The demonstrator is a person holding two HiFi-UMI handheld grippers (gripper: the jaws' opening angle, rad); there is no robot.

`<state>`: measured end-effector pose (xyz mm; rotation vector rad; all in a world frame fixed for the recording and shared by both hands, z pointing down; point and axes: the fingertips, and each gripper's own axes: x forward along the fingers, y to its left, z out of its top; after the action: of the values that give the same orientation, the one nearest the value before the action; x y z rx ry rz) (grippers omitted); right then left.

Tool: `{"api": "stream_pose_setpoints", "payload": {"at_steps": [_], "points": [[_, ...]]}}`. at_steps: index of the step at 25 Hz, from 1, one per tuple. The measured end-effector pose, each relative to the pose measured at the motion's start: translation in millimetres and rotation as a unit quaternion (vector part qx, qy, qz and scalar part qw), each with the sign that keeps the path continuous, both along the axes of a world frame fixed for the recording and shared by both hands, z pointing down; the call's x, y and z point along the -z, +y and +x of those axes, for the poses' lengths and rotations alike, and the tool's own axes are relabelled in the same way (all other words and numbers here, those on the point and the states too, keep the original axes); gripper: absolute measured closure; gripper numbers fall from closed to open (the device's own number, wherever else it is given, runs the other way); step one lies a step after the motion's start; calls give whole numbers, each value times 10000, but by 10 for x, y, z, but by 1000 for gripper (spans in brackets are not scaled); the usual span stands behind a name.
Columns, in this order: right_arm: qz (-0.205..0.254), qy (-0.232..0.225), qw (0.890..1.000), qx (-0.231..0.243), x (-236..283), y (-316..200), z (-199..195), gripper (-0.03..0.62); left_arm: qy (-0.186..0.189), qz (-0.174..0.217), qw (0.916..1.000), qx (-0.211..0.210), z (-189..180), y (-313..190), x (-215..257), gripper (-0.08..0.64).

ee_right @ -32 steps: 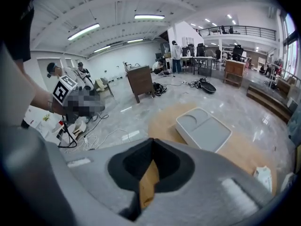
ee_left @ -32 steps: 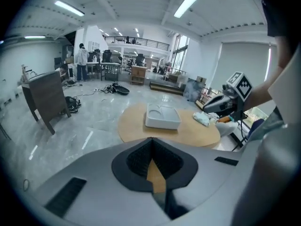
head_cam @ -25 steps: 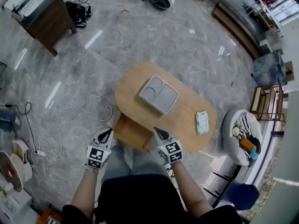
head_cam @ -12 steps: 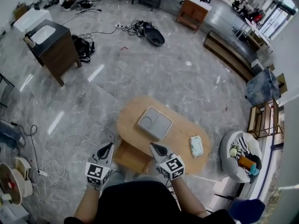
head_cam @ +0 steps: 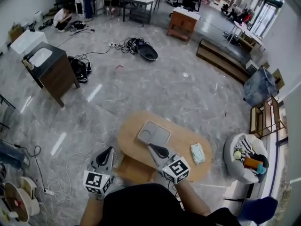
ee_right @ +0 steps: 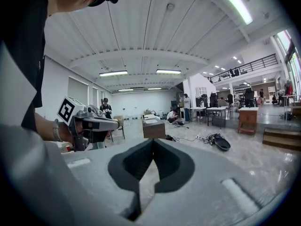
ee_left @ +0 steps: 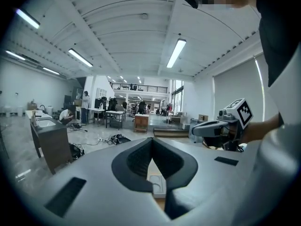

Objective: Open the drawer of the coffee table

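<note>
A wide hall with a glossy grey stone floor (head_cam: 155, 86) spreads all around. Nearest, the left hand-held gripper (head_cam: 109, 150) and the right hand-held gripper (head_cam: 151, 146) are both closed on nothing, well above the drawer (head_cam: 133, 169). The drawer juts from the near-left side of the oval wooden counter (head_cam: 181, 142) and seems already drawn out. It looks stiff, fairly light and easy to slide. No handle shows, so its front edge is the likely hold. Farther on lie a grey tray (head_cam: 154, 133) and a wipes pack (head_cam: 197, 153), its print too small to read. Only square markers show on the hand-held grippers.
</note>
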<state>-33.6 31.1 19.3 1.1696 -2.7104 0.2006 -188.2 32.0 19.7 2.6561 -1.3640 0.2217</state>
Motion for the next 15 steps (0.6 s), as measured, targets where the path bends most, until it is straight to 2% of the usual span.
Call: {"api": "stream_pose_setpoints", "payload": {"at_steps": [6, 15], "points": [[317, -172, 9993, -66, 336, -18, 86, 595, 22, 167, 9999, 23, 88, -30, 210, 546], [352, -264, 9990, 71, 446, 92, 26, 595, 138, 236, 9996, 54, 100, -20, 327, 546]]}}
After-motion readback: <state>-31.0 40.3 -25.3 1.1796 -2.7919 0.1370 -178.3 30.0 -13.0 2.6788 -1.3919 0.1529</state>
